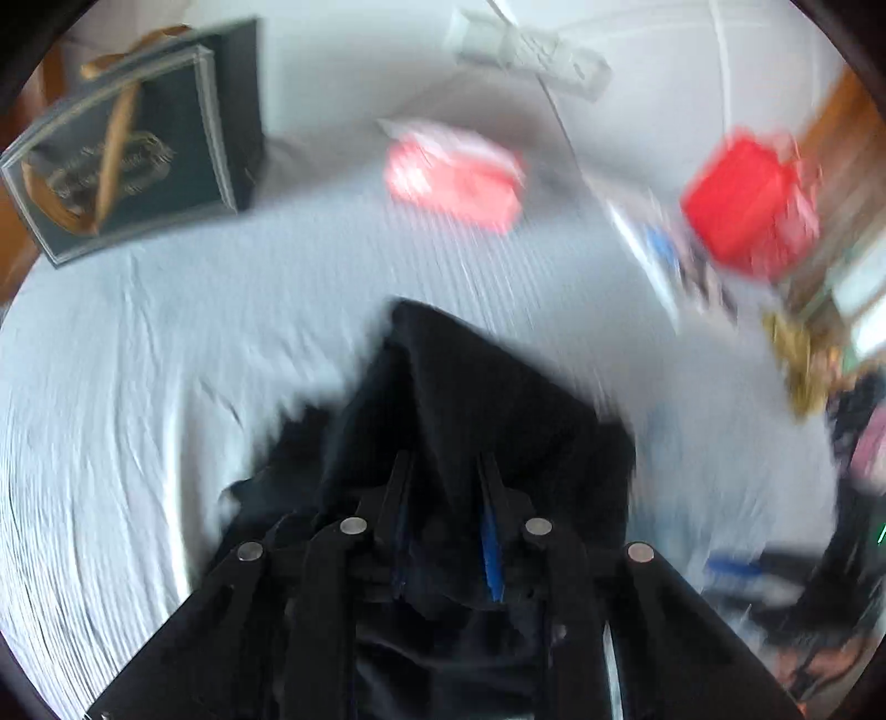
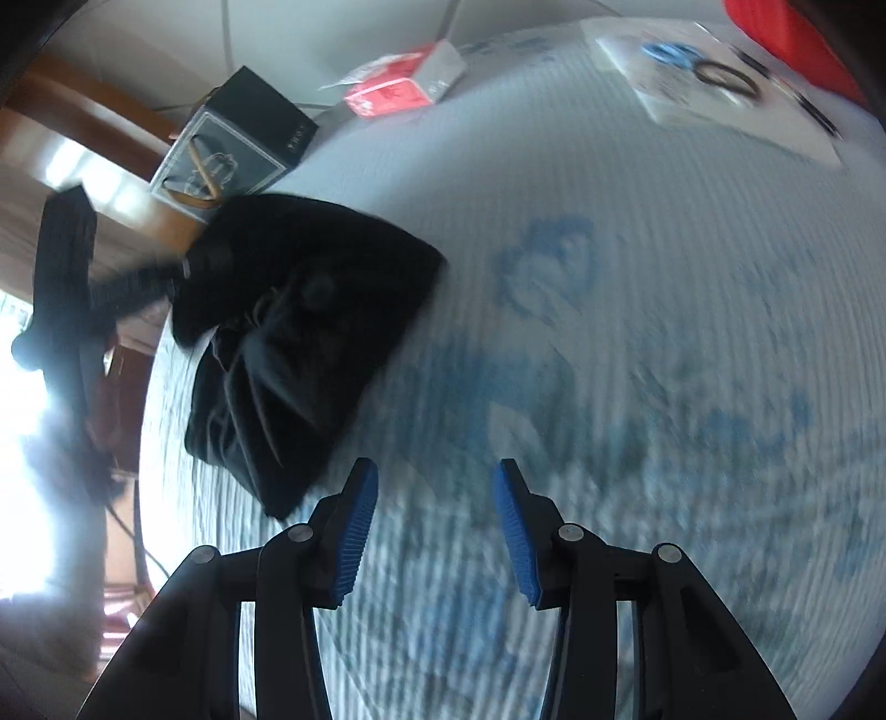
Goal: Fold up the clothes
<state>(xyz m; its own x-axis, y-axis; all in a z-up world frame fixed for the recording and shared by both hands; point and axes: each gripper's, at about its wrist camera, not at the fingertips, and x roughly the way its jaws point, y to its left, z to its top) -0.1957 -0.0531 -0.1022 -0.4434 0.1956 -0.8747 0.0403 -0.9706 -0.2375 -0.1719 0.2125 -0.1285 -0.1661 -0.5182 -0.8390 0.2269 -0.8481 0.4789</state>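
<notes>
A black garment point(image 1: 470, 404) hangs bunched from my left gripper point(image 1: 443, 471), which is shut on its fabric above the pale striped bed sheet point(image 1: 194, 360). In the right wrist view the same black garment point(image 2: 293, 343) droops in a folded bundle at the left, with the left gripper point(image 2: 188, 266) holding its upper edge. My right gripper point(image 2: 437, 482) is open and empty, its blue pads point(image 2: 354, 531) apart over the sheet point(image 2: 664, 332), to the right of the garment and not touching it. Both views are motion blurred.
A dark gift box point(image 1: 138, 149) with a gold ribbon stands at the far left, also in the right wrist view point(image 2: 238, 144). A red-and-white packet point(image 1: 454, 177), a red box point(image 1: 747, 205), a white remote-like item point(image 1: 531, 50) and a white card point(image 2: 714, 77) lie at the far side.
</notes>
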